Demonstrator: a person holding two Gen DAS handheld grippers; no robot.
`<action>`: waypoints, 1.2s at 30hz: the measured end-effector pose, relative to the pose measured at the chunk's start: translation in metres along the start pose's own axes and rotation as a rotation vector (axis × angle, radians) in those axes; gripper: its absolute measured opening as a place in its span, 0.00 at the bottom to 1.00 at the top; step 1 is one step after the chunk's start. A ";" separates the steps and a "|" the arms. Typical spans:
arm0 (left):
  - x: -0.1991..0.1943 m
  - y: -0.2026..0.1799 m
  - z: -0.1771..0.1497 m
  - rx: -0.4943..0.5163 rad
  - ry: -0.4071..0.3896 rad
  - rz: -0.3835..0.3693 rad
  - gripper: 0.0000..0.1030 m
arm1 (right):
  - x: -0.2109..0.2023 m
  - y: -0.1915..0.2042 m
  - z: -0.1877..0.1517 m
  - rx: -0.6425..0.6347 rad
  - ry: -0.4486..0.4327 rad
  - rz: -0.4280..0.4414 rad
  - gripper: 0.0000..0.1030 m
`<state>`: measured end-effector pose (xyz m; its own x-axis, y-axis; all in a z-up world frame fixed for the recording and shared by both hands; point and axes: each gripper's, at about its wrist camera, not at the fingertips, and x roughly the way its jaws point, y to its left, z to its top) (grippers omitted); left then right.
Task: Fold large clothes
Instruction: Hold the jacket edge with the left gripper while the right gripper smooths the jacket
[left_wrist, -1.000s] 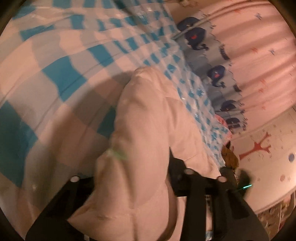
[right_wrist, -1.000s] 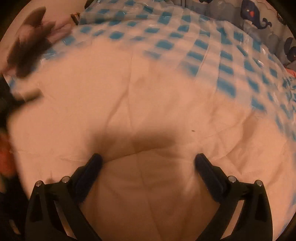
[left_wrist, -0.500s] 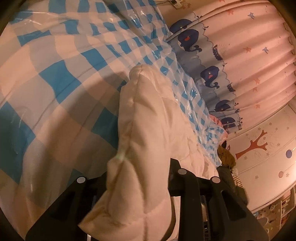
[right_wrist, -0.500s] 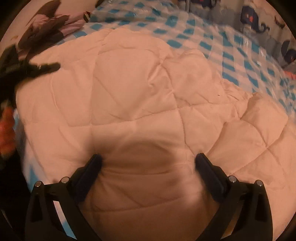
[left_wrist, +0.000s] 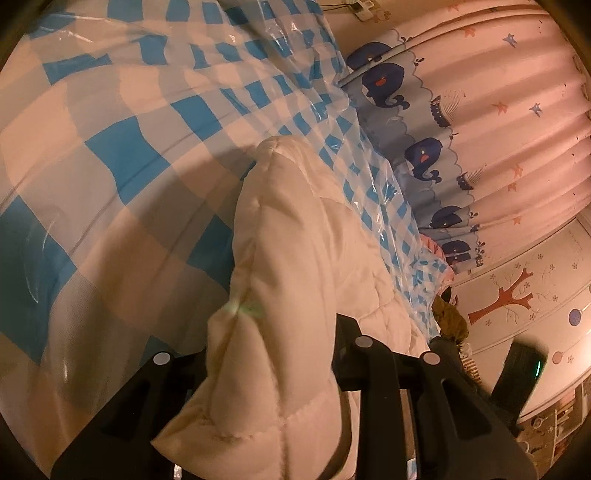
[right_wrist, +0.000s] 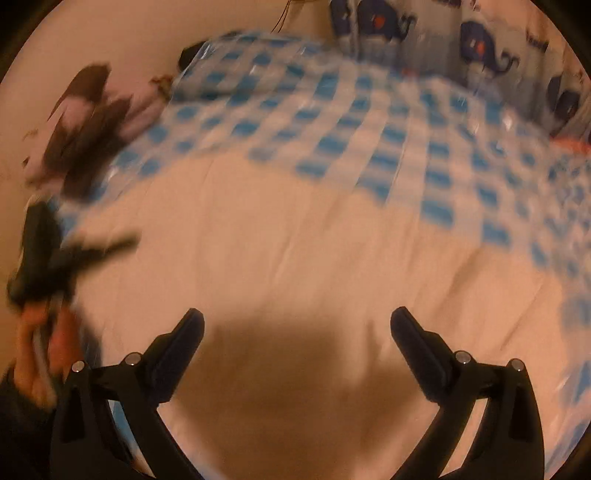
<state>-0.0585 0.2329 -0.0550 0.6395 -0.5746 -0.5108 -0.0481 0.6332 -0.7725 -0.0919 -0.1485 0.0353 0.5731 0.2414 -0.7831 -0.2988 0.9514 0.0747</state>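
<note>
Our left claw (left_wrist: 273, 354) pinches the white coat (left_wrist: 295, 251) — our right claw (right_wrist: 297, 332) hangs wide open above it, holding nothing.

Your left gripper (left_wrist: 269, 354) pinches a bunched fold of the white quilted garment (left_wrist: 295, 236), which runs toward twelve o'clock over the blue-checked bed cover (left_wrist: 110, 147); whale curtain (left_wrist: 461, 129) at two o'clock.

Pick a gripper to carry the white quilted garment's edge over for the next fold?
Left. The left gripper is shut on the white quilted garment, a fold bunched between its fingers. The right gripper is open, holding nothing.
</note>
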 end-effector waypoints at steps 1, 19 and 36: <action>0.000 0.000 0.000 0.005 -0.002 0.002 0.22 | 0.015 -0.004 0.012 -0.004 0.024 -0.039 0.95; -0.006 -0.027 -0.008 0.145 -0.056 0.044 0.22 | 0.056 -0.023 -0.059 -0.047 0.134 -0.166 0.95; -0.022 -0.247 -0.064 0.692 -0.161 0.133 0.20 | -0.043 -0.109 -0.095 0.371 -0.110 0.594 0.95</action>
<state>-0.1097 0.0561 0.1236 0.7696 -0.4205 -0.4805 0.3300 0.9062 -0.2645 -0.1568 -0.2812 0.0024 0.4735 0.7390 -0.4793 -0.3162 0.6505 0.6905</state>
